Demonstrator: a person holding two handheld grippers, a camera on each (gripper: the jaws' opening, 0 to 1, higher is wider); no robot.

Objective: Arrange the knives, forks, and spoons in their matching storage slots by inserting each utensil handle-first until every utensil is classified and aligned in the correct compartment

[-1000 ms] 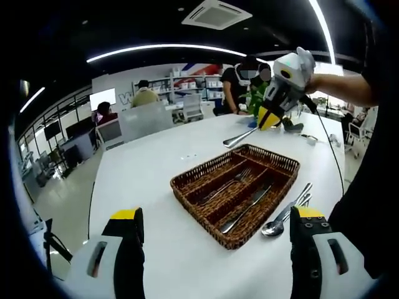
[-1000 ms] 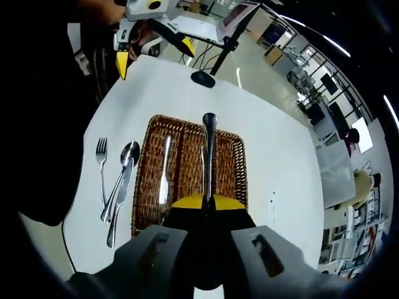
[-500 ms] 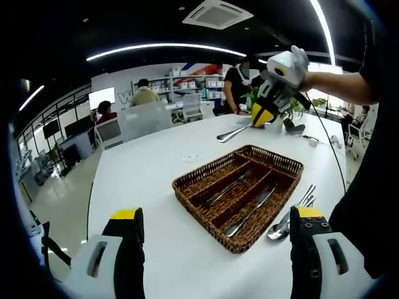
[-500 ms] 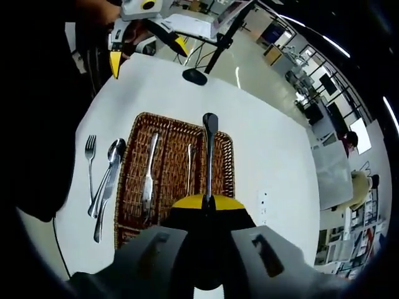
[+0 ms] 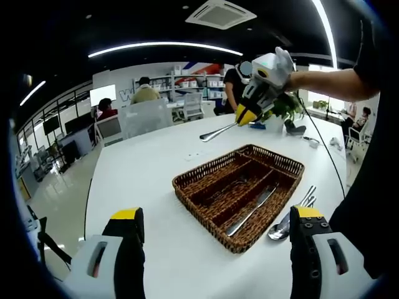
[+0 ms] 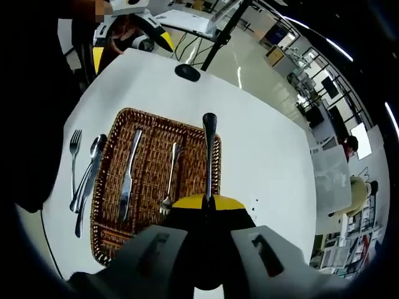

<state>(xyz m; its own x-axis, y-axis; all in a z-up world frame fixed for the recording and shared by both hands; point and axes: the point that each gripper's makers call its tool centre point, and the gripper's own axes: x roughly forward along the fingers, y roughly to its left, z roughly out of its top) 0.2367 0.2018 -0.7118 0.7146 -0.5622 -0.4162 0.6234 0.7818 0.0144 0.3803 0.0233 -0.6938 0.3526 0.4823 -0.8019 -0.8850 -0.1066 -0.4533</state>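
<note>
A utensil (image 6: 209,149), handle pointing away, sits pinched in the right gripper (image 6: 207,200) at the centre of the right gripper view, above the wicker tray (image 6: 106,205). A knife (image 6: 128,177) and fork (image 6: 170,180) lie in the tray's slots; a second fork (image 6: 75,156), a spoon (image 6: 93,159) and another knife (image 6: 81,215) lie on the white table (image 6: 274,162) at left. The left gripper (image 5: 215,218) hangs spread at the bottom of the left gripper view, holding nothing.

The left gripper (image 5: 218,219) is held low, and its two yellow-tipped jaws stand wide apart with nothing between them. The right gripper (image 6: 207,200) is raised in the air, and its jaws are closed together. In the left gripper view, the person's hand (image 5: 288,70) holds the body of the right gripper, and the forearm (image 5: 333,84) reaches in from the right side.
</note>
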